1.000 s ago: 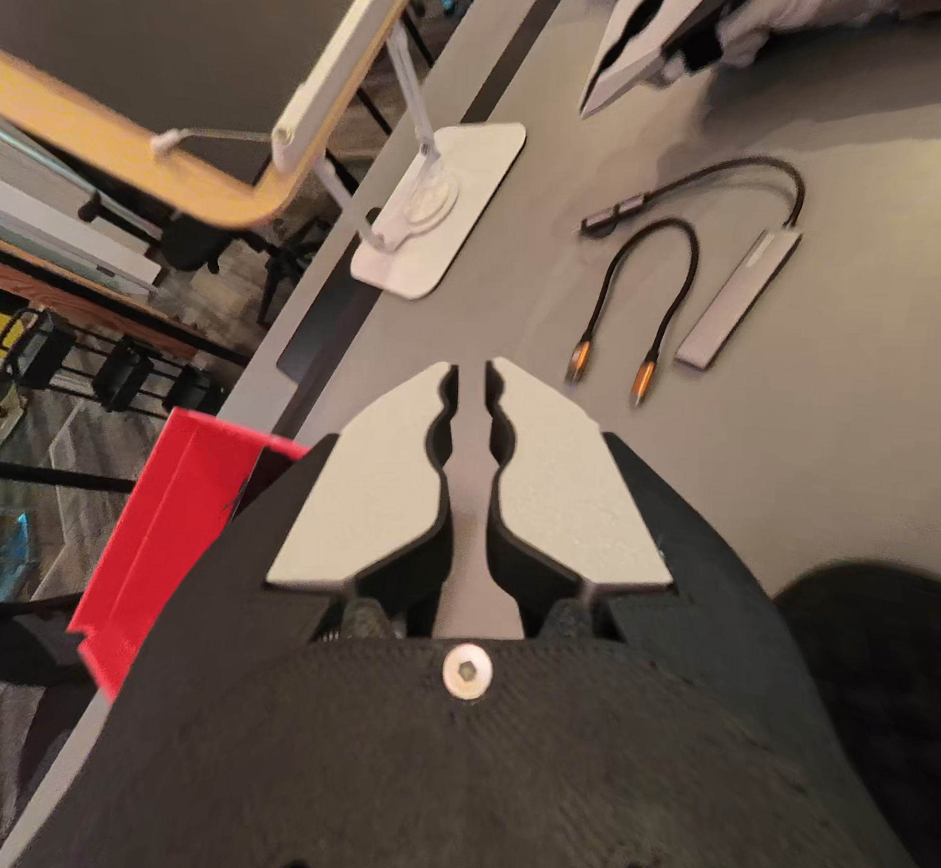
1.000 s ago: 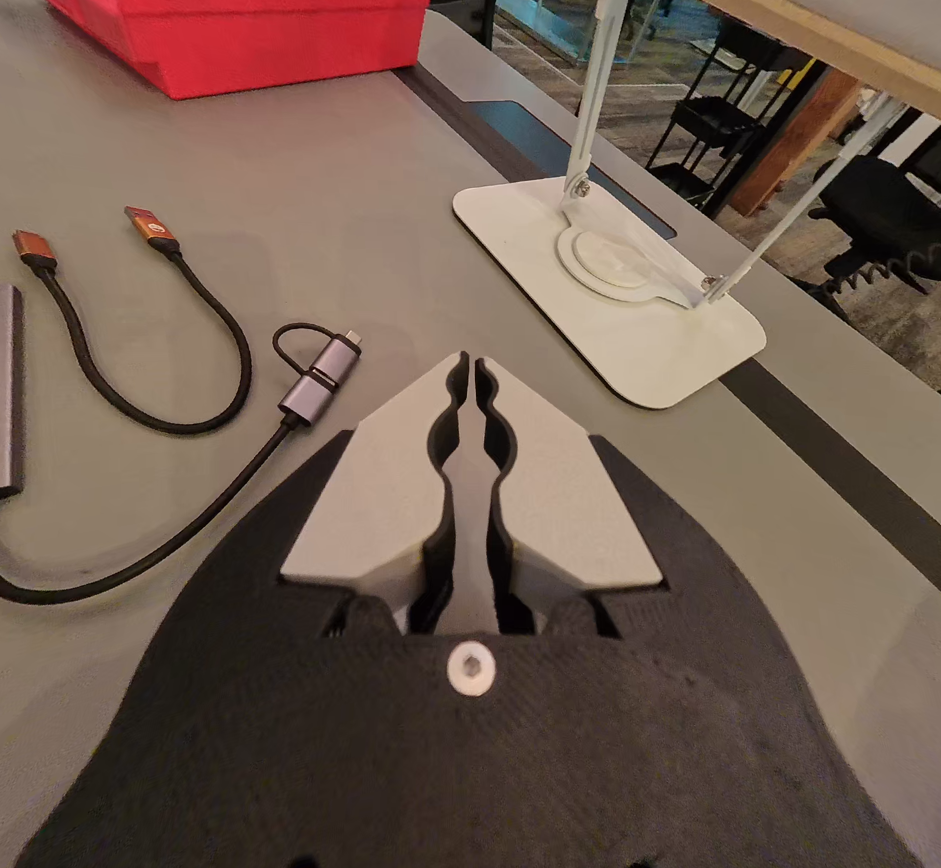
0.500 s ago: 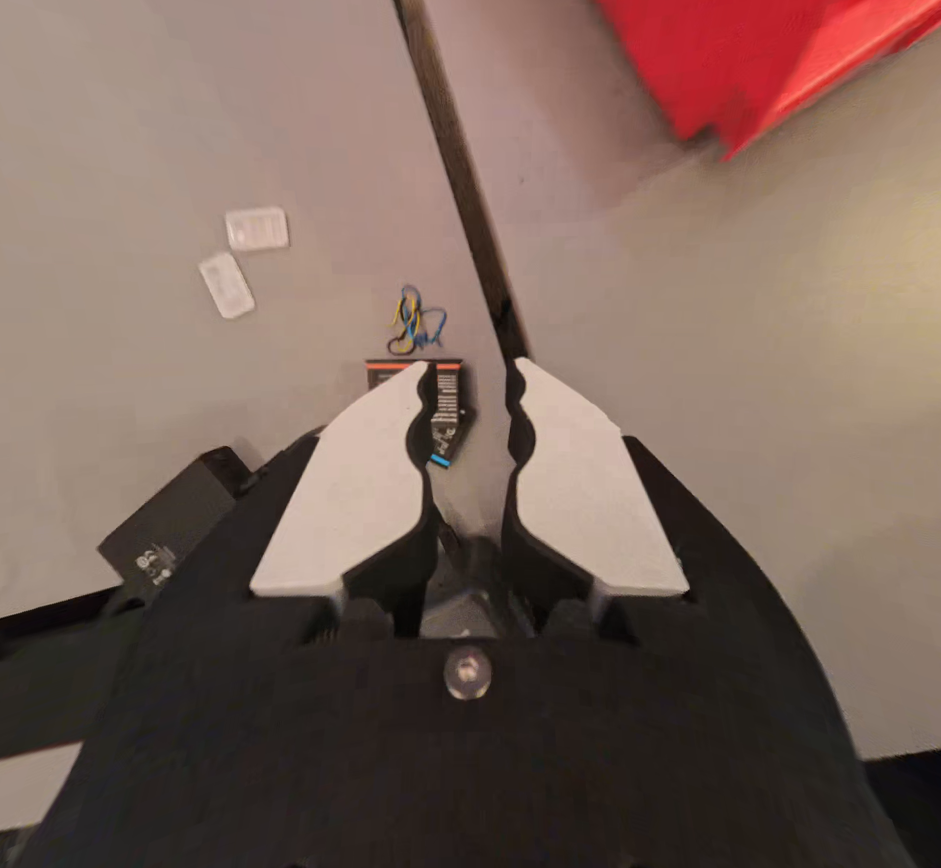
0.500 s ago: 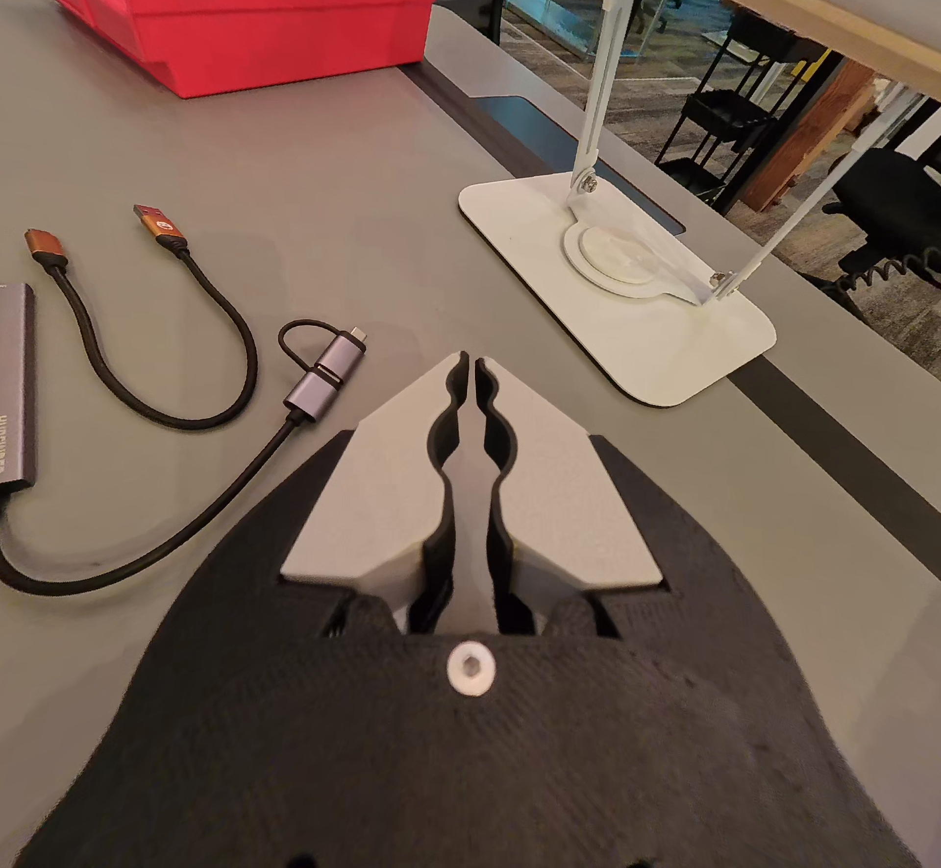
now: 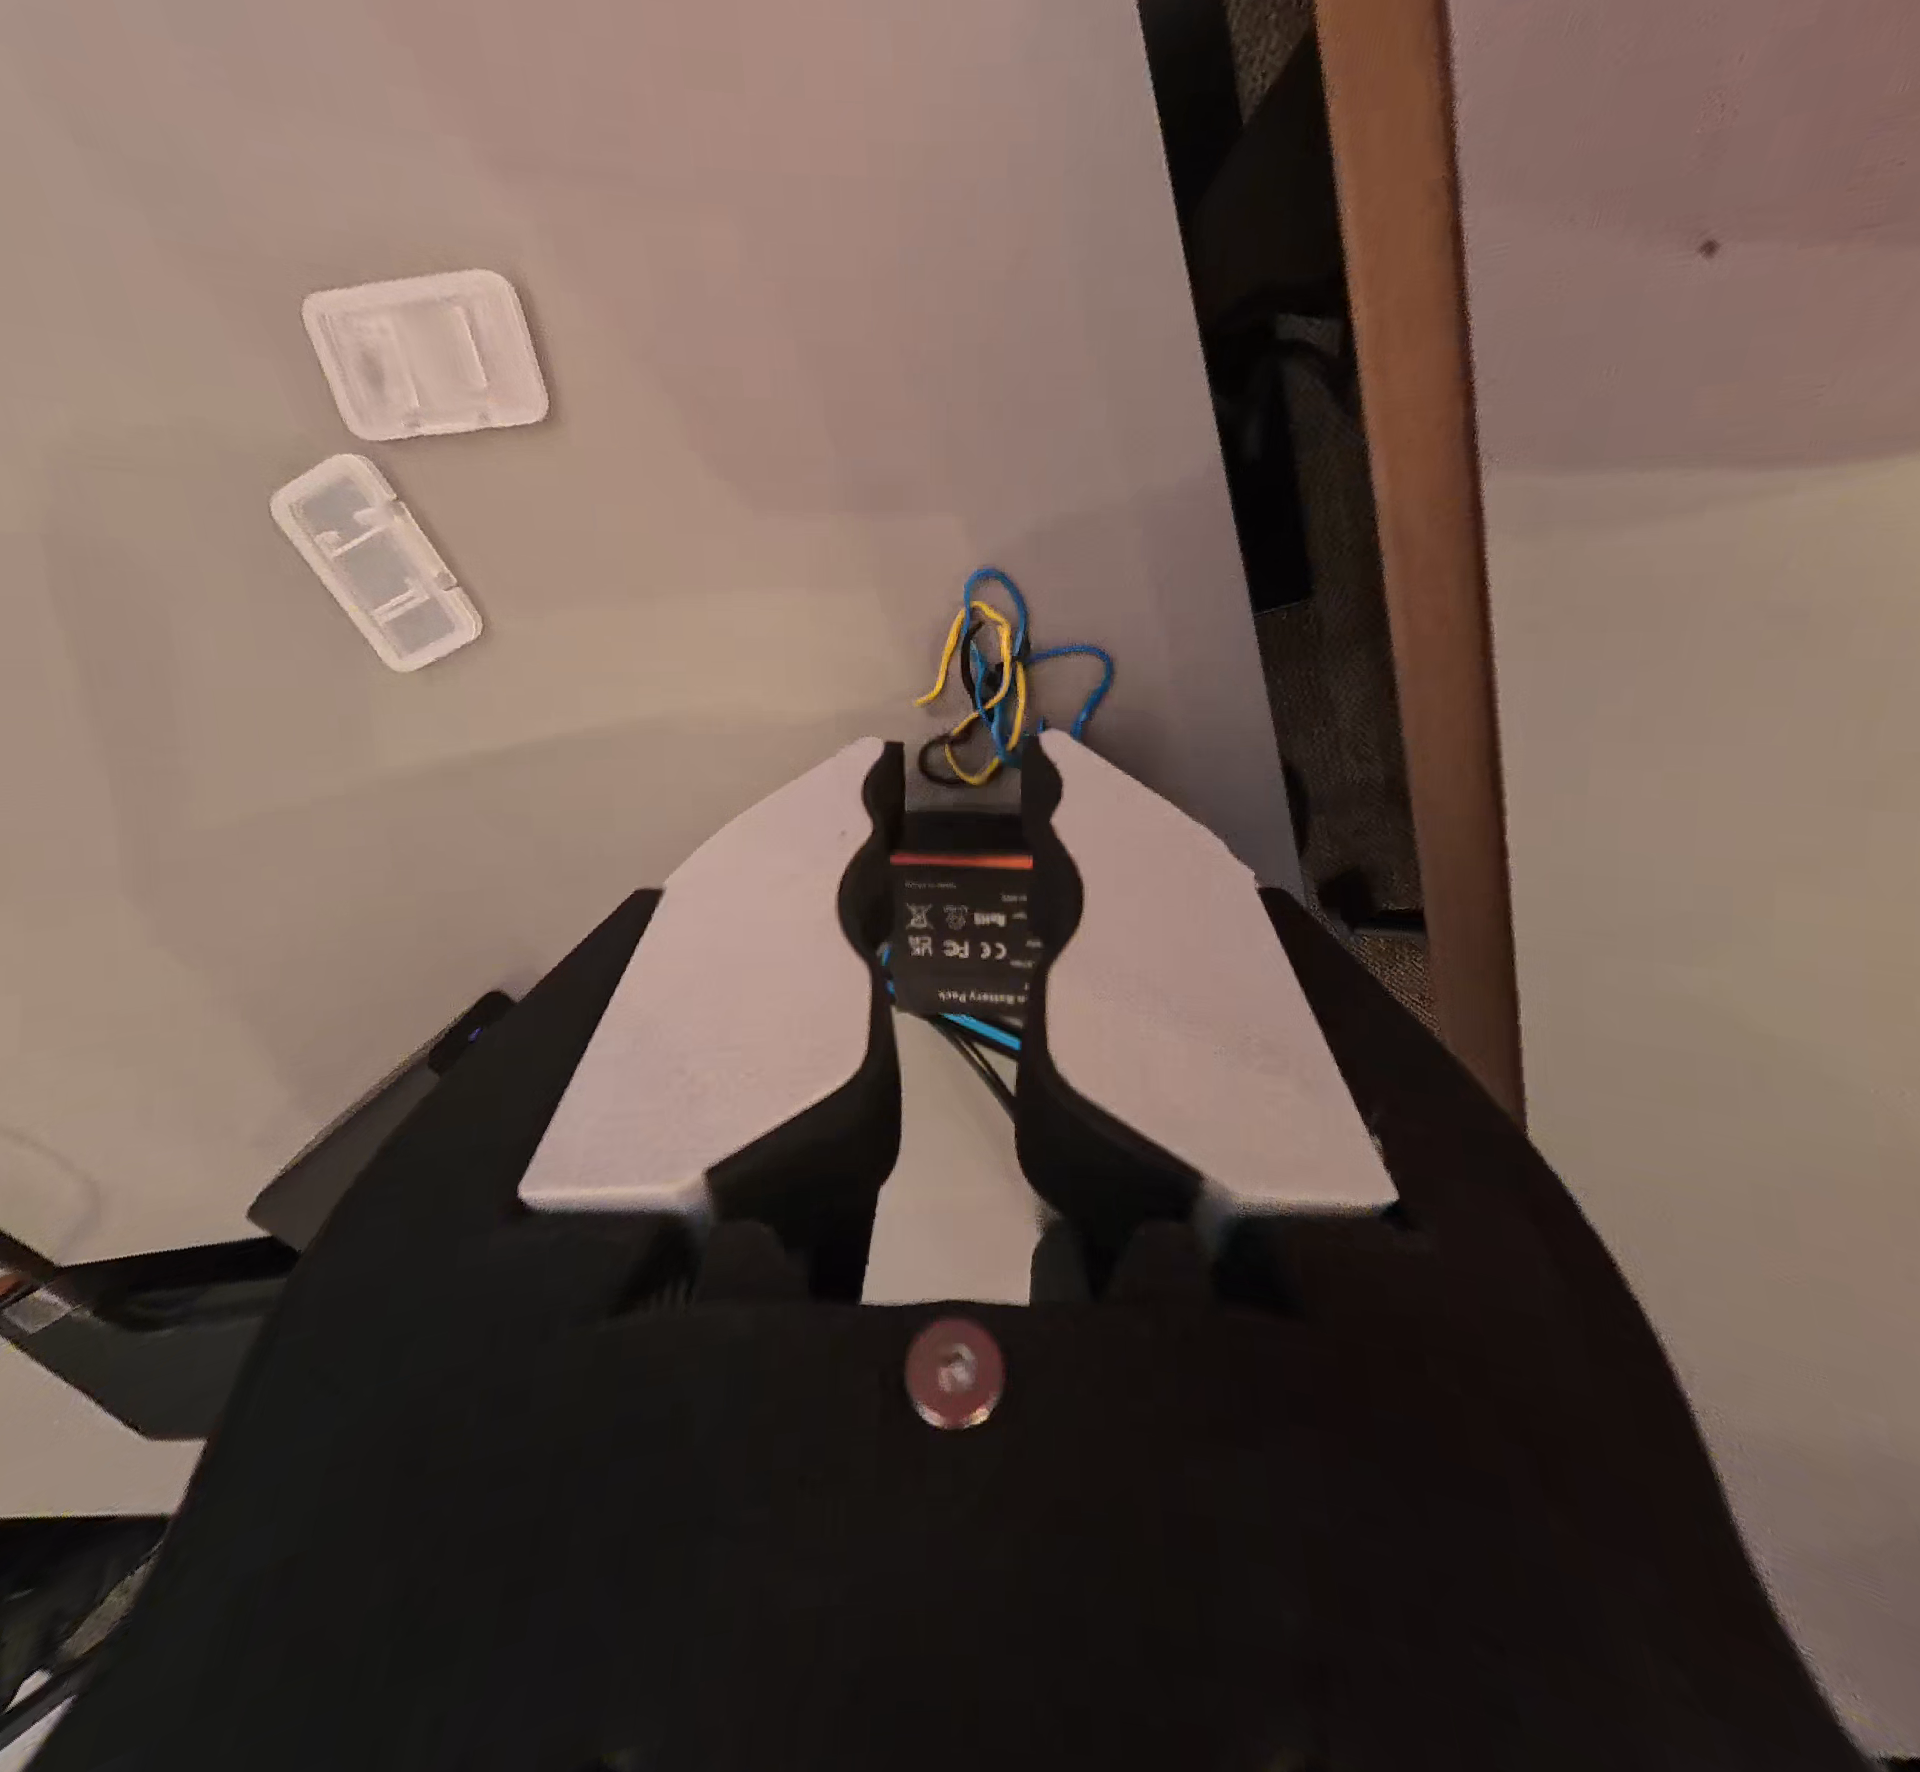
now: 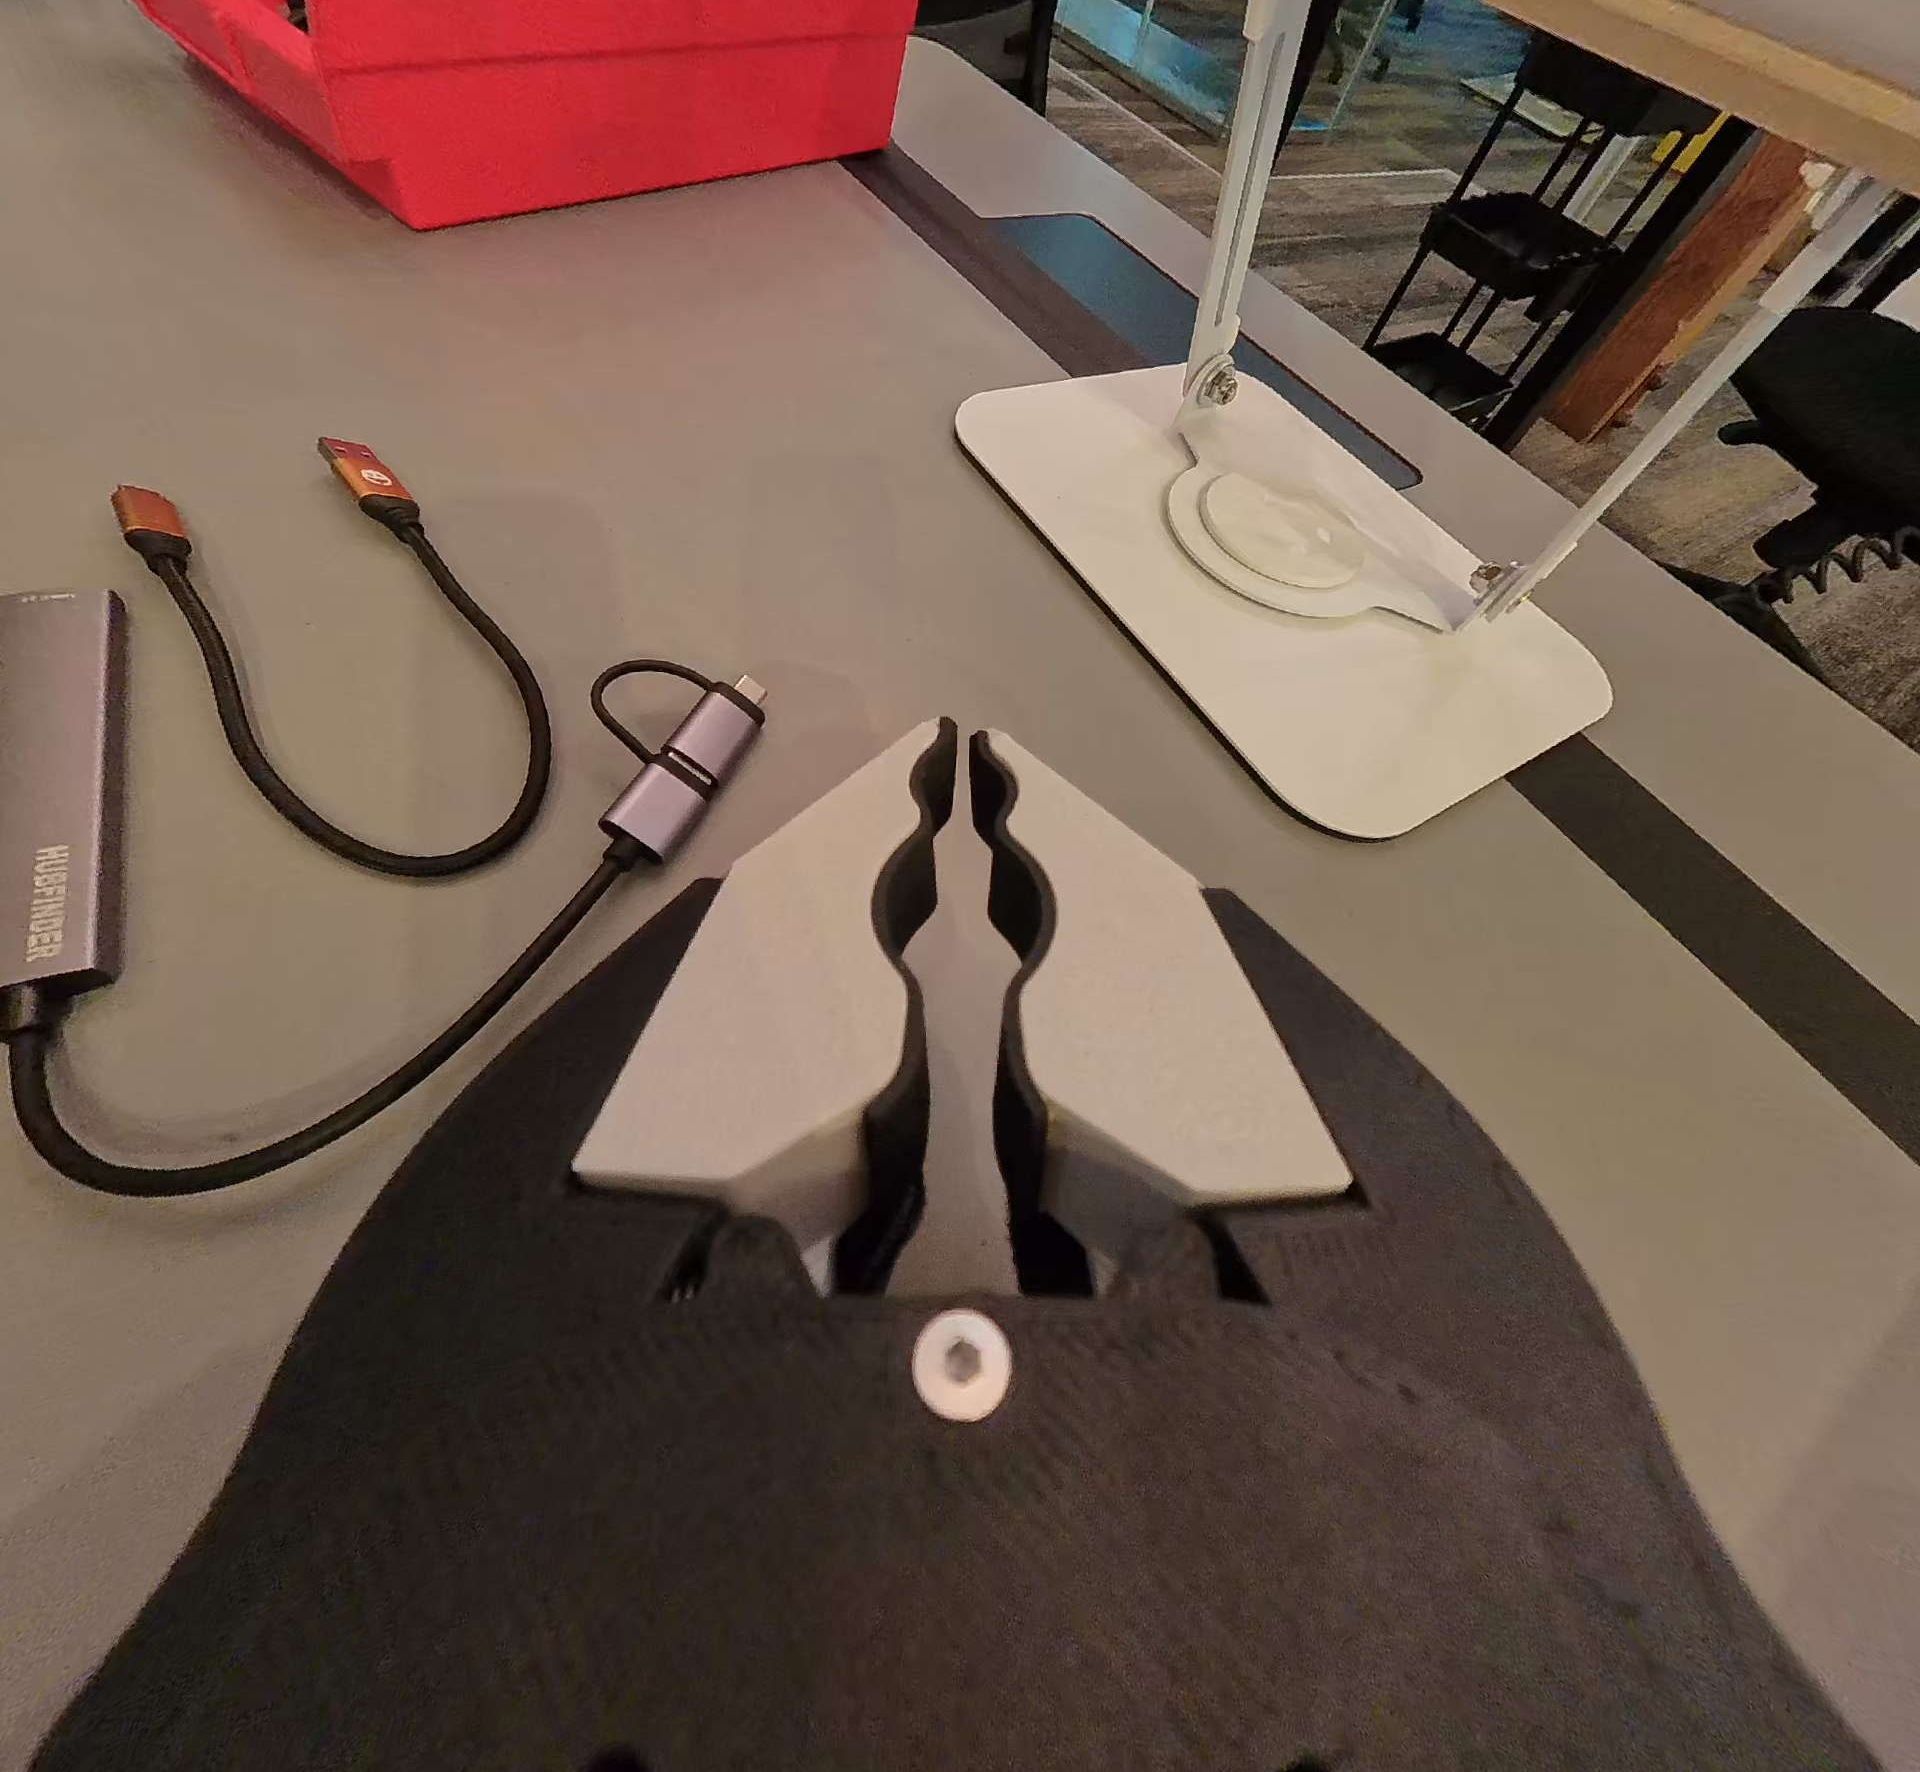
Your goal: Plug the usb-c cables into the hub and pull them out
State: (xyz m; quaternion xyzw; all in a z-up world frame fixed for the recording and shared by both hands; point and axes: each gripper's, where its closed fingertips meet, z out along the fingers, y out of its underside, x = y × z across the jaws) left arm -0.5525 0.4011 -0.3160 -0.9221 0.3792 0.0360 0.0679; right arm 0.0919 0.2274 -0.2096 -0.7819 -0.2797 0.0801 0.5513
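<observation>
In the right wrist view a grey hub lies at the left edge of the grey table. Its black lead ends in a grey double adapter plug just left of my right gripper. A short black cable with two orange plugs lies loose in a U beside the hub. My right gripper is shut and empty, low over the table. My left gripper is open and points down at another pale surface; no hub or cable shows in its view.
A red bin stands at the back left and a white lamp base at the right. Under the left gripper lie a black battery pack with blue and yellow wires, and two clear plastic cases. A dark gap runs alongside. The grey double adapter plug is about 7 centimetres from my right fingertips. My right gripper is the nearer one to the grey hub: about 20 centimetres, against 55 centimetres.
My left gripper has swung away from the hub table to a pale surface and opened a little, now centred over the battery pack. My right gripper has barely moved and stays shut.
</observation>
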